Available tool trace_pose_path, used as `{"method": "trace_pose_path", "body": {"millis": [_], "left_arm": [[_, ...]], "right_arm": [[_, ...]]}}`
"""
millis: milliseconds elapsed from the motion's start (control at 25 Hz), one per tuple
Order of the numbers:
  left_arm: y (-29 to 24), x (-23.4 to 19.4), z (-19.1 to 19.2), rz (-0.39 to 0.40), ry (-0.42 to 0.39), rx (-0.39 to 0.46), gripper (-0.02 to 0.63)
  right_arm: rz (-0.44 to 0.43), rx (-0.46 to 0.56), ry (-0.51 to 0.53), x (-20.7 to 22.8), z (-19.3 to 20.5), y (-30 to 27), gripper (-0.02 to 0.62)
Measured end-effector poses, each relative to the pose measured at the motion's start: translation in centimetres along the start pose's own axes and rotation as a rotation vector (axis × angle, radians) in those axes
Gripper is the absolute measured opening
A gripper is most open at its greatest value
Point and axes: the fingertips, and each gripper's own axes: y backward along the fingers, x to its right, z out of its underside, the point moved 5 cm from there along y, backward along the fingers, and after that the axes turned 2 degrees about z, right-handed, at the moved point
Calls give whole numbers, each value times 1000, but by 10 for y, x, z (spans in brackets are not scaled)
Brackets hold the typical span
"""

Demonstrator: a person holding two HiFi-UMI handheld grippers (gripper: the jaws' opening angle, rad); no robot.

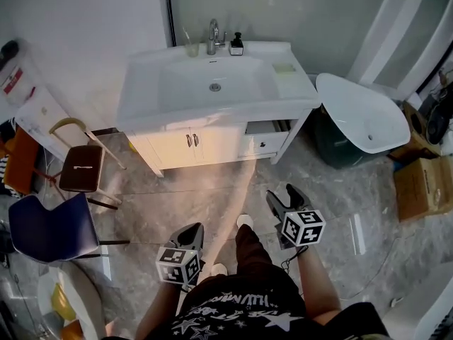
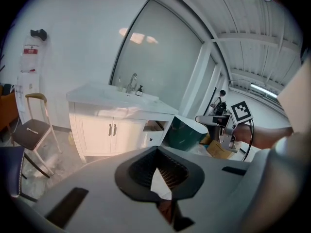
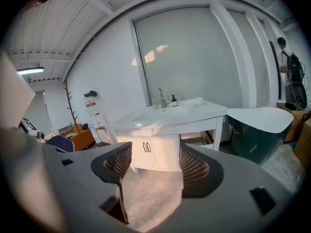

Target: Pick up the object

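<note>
Low: left gripper [image 1: 192, 231], right gripper [image 1: 283, 195] — beyond, sink [image 1: 159, 83], bottle [image 1: 236, 45] perhaps soap.

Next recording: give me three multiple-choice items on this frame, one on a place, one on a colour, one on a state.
1. Where is the dark bottle? A) on the floor B) beside the faucet C) on the chair
2. Seat colour of the chair nearest the vanity? A) brown B) green C) red
3. Jaws of the right tool? A) shut B) gripping the bottle C) apart, empty
B: it stands on the vanity by the faucet. A: the pad is dark brown. C: floor shows between them.
</note>
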Motion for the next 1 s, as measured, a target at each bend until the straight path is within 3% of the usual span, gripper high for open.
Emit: {"method": "trace_pose_path", "body": {"millis": [520, 800, 1000], "left_arm": [[-140, -30, -138, -126, -35, 78, 15], [-197, -37, -178, -209, -94, 74, 15], [-235, -32, -205, -205, -89, 96, 15]], "right_arm": [[-119, 24, 11, 86, -114, -167, 295], [-150, 2, 54, 130, -138, -213, 295], [-143, -2, 53, 158, -151, -231, 295]]}}
